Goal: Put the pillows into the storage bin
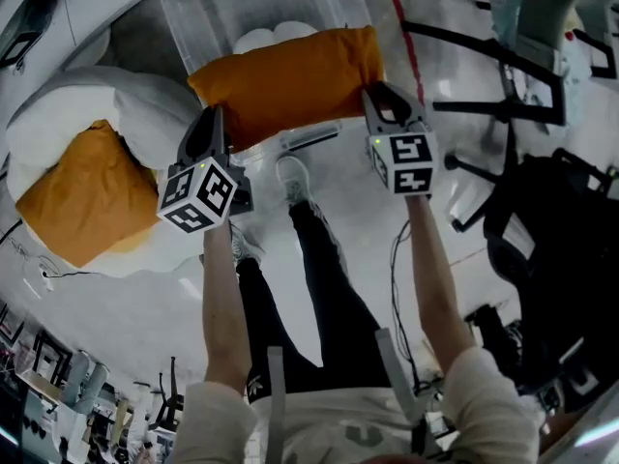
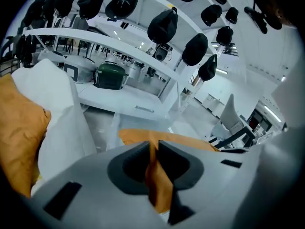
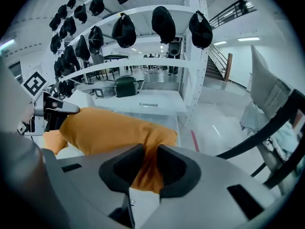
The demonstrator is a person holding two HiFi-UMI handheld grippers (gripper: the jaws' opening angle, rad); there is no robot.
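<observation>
The orange pillow point(image 1: 290, 80) hangs just over the storage bin point(image 1: 198, 13), with the left gripper point(image 1: 217, 116) and right gripper point(image 1: 383, 95) each clamped, jaws almost together, on a fold of cloth at opposite ends. This seems to be the lowering step: next, sink it onto the white pillow point(image 1: 266, 37) inside the bin, then release. Left of the bin a second orange pillow point(image 1: 82, 191) waits on a white cushion point(image 1: 145, 104); nothing seems to block the opening.

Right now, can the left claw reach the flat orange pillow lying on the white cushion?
Probably not yet: the left claw is shut on the plump orange fabric pillow held over the clear plastic bin. Otherwise nothing blocks the way.
</observation>
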